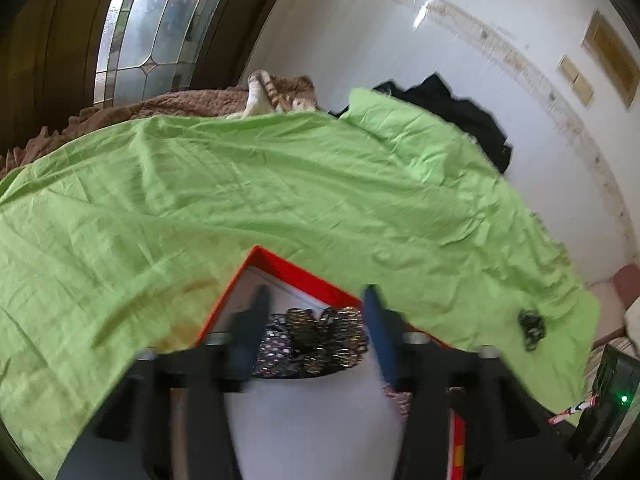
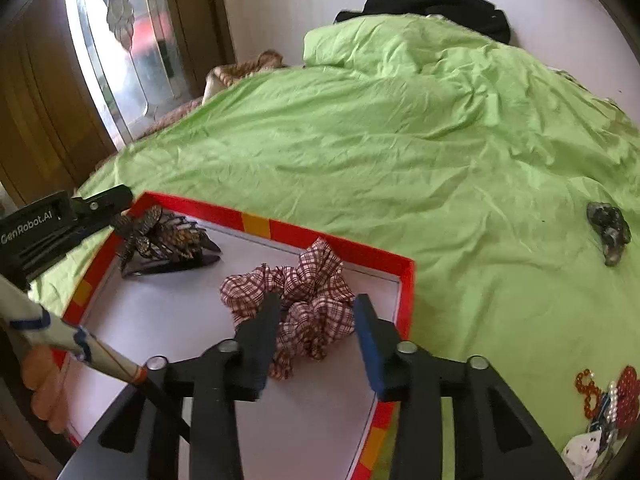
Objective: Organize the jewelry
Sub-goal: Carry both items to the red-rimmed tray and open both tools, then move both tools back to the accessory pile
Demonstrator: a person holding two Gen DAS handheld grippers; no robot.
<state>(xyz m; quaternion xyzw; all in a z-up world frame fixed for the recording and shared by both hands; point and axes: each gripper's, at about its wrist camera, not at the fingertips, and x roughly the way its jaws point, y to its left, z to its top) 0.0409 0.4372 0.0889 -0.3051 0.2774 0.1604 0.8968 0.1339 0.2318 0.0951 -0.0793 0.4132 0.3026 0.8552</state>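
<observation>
On the green-sheeted bed (image 2: 400,152), the red-rimmed tray (image 2: 344,246) held 2 pieces; both claws, left (image 1: 316,308) and right (image 2: 316,308), gaped wide and empty, so withdrawing straight upward seemed wisest.

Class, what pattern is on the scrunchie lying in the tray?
The scrunchie has a red-and-white check; clearest in the right wrist view.

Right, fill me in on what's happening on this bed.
Someone with two handheld grippers is sorting accessories into a red-rimmed tray on a green sheet. The left gripper hangs open over a patterned hair clip in the tray's far corner; the right gripper is open around a checked scrunchie. A dark clip and beaded jewelry lie outside on the sheet.
</observation>
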